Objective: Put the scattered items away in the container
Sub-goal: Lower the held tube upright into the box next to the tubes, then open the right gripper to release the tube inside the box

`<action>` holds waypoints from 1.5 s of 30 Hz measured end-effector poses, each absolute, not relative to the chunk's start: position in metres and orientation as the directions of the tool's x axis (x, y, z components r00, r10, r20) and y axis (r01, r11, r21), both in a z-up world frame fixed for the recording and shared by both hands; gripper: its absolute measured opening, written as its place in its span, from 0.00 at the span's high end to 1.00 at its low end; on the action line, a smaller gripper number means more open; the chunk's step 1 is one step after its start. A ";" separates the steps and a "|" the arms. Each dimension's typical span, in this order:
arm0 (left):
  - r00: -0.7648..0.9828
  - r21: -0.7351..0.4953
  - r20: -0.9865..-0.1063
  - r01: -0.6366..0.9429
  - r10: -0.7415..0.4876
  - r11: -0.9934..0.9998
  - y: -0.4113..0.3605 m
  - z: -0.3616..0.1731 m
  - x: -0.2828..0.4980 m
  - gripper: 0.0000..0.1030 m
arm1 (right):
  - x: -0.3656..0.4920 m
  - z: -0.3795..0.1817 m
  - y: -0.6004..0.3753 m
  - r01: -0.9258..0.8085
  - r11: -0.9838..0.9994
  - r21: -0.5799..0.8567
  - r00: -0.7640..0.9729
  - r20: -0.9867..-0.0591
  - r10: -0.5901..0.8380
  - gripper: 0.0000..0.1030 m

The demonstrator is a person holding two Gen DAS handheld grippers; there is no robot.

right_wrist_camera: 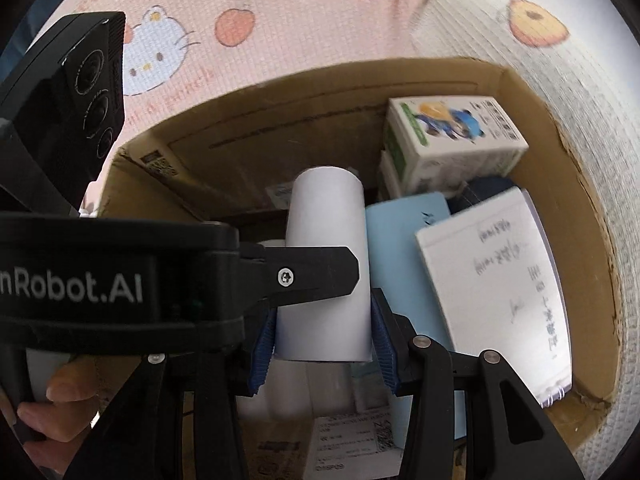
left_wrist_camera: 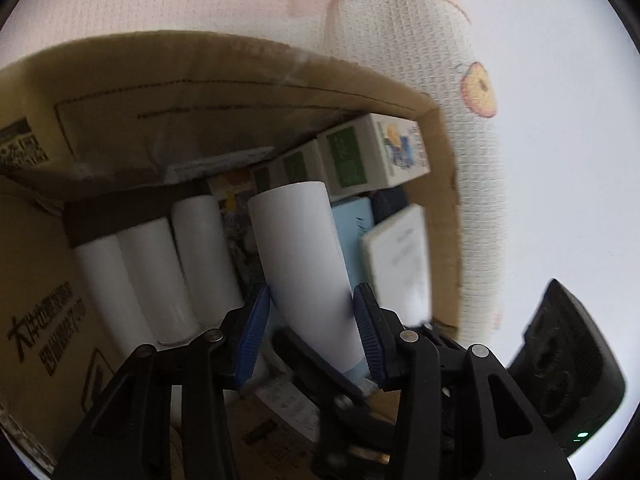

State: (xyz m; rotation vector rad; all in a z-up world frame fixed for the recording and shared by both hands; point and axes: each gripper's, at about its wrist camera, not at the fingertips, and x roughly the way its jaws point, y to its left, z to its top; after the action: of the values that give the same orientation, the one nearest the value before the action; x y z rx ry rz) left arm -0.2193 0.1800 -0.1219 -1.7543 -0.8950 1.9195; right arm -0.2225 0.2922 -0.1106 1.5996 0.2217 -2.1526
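white roll [right_wrist_camera: 326, 264] | held over cardboard box [right_wrist_camera: 560, 184], right gripper [right_wrist_camera: 324, 346] clamped on it, left gripper [left_wrist_camera: 312, 320] flanking it, contact unclear | three rolls [left_wrist_camera: 160, 272], cartons [right_wrist_camera: 448, 140], notepad [right_wrist_camera: 496, 280] already inside box | release pending; leftovers outside box unseen

Bright daylight is washing out the cloth [left_wrist_camera: 560, 160] right of the box [left_wrist_camera: 120, 92]; the box's inside is lying in shadow. Motion blur is softening everything, and fisheye edges are bending and darkening.
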 end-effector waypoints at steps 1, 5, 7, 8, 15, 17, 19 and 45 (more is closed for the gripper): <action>-0.141 -0.670 -0.742 0.128 0.656 -0.731 0.181 -0.123 -0.220 0.54 | -0.223 -0.111 0.295 0.435 -0.887 0.155 -0.215 -0.939 -0.269 0.60; -0.131 -0.665 -0.747 0.128 0.652 -0.736 0.183 -0.124 -0.222 0.54 | -0.223 -0.112 0.301 0.427 -0.887 0.175 -0.209 -0.935 -0.286 0.60; -0.133 -0.657 -0.753 0.116 0.644 -0.745 0.184 -0.124 -0.221 0.54 | -0.221 -0.112 0.299 0.445 -0.884 0.146 -0.220 -0.939 -0.266 0.60; -0.138 -0.650 -0.759 0.109 0.636 -0.752 0.184 -0.124 -0.220 0.54 | -0.221 -0.113 0.298 0.456 -0.881 0.128 -0.226 -0.941 -0.254 0.60; -0.154 -0.574 -0.819 0.162 0.553 -0.803 0.185 -0.133 -0.229 0.55 | -0.224 -0.109 0.297 0.462 -0.878 0.123 -0.217 -0.944 -0.247 0.62; -0.137 -0.561 -0.828 0.188 0.544 -0.806 0.184 -0.139 -0.232 0.55 | -0.226 -0.104 0.301 0.458 -0.883 0.099 -0.243 -0.942 -0.232 0.62; -0.126 -0.555 -0.831 0.228 0.541 -0.800 0.182 -0.147 -0.236 0.58 | -0.228 -0.103 0.304 0.442 -0.895 0.062 -0.263 -0.945 -0.195 0.62; -0.232 -0.618 -0.771 0.049 0.593 -0.784 0.147 -0.091 -0.224 0.98 | -0.253 -0.125 0.287 0.390 -0.906 0.166 -0.100 -0.970 -0.221 0.90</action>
State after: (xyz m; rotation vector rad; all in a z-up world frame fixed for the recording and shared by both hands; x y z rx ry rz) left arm -0.2243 0.1472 -0.0906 -1.6673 -0.7647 2.0751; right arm -0.2529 0.2867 -0.1255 1.7773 0.1841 -2.0570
